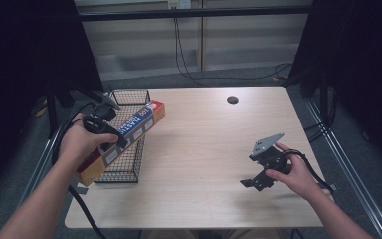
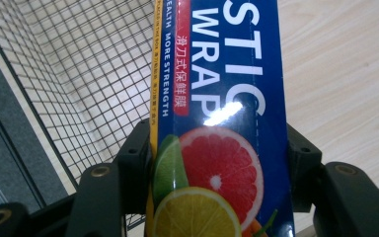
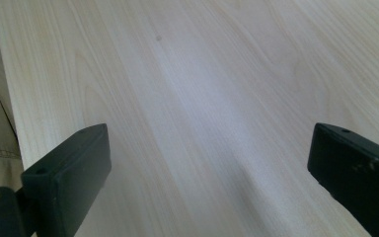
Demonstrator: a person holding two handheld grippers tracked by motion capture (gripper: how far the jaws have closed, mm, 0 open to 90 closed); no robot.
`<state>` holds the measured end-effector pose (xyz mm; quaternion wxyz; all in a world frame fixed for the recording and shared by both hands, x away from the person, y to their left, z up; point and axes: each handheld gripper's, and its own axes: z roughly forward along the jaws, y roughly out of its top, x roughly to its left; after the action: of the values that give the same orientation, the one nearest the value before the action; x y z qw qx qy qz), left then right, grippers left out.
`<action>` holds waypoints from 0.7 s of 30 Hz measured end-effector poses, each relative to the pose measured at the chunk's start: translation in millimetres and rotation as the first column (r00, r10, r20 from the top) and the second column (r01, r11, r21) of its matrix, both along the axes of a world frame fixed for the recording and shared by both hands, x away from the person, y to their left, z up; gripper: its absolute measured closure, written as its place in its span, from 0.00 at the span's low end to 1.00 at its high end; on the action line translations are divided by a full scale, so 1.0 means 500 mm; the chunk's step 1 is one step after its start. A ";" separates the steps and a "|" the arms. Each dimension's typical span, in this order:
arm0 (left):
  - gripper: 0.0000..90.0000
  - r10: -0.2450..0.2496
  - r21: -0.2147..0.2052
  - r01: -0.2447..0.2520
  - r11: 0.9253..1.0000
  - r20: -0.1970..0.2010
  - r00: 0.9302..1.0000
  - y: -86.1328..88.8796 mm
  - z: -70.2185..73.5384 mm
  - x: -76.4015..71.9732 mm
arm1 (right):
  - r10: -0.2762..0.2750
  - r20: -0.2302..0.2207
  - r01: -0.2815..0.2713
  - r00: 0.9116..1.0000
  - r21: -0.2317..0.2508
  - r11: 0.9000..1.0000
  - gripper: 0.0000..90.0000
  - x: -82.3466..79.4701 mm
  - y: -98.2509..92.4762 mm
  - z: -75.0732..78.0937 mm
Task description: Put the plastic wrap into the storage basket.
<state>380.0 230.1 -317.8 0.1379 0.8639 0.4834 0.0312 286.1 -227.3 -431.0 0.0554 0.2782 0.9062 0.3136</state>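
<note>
While your left gripper clamps the box across its width, the long carton hangs out past the jaws on both sides, so a loose wrist could let it swing. It lies slanted across the top of the wire basket at about 9 o'clock on the table, one end toward 1 o'clock and the other toward 7 o'clock, beyond the basket's near rim. Lowered as it lies, my guess is it bridges the rims instead of dropping in. Tip one end down hard and the light basket may slide or tip. The glossy card could also creep between the pads.

Box: long, slim plastic-wrap carton, blue face with white lettering, a red label strip, a yellow edge, and citrus slices printed near the jaws in the left gripper view. Corners look square, no crush seen.

Your right gripper sits at about 4 o'clock, well apart from the basket, jaws wide with nothing between them, bare wood ahead in the right gripper view. Its cable trails toward the table edge; mind a snag.
</note>
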 end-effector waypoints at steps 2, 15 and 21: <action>0.49 0.023 -0.004 -0.023 1.000 0.006 1.000 0.003 -0.004 -0.001 | 0.013 0.004 -0.013 1.000 0.009 1.000 0.03 0.000 -0.001 -0.002; 0.49 0.106 0.000 -0.106 0.994 0.017 0.994 0.019 -0.025 0.011 | 0.004 0.012 -0.004 1.000 0.012 1.000 0.03 -0.008 -0.010 0.000; 0.49 0.114 -0.009 -0.114 0.993 0.019 0.993 0.023 -0.014 0.011 | 0.005 0.012 -0.006 1.000 0.013 1.000 0.03 -0.010 -0.014 -0.002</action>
<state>385.4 241.7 -324.5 0.1442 0.8340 0.5306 0.0454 280.9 -234.2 -432.2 0.0579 0.2742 0.9046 0.3213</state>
